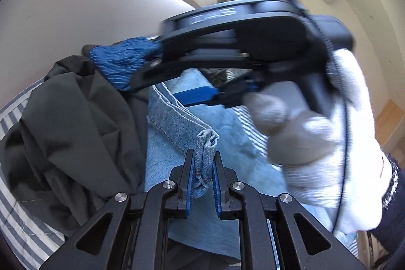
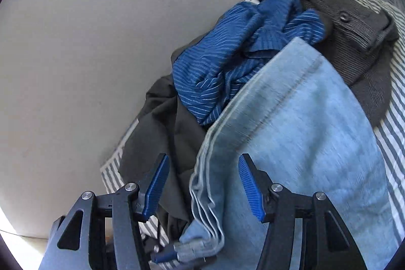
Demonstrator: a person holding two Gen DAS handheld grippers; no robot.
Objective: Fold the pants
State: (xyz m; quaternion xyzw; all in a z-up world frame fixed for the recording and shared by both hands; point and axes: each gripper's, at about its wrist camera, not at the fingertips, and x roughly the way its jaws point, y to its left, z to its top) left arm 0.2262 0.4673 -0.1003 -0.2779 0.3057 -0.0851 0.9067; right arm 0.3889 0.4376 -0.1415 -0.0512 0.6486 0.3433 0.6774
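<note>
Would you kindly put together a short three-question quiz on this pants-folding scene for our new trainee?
1. True or false: the left gripper is shut on the light blue jeans.
2. Which garment lies bunched between the jeans and the wall? A) a red towel B) a blue striped shirt C) a yellow sock
3. Fill in: the jaws of the right gripper stand ____, pads clear of the denim.

Key
1. True: a folded hem of the jeans is pinched between its pads.
2. B.
3. Open: the jeans edge lies below and between the fingers, unpressed.
</note>
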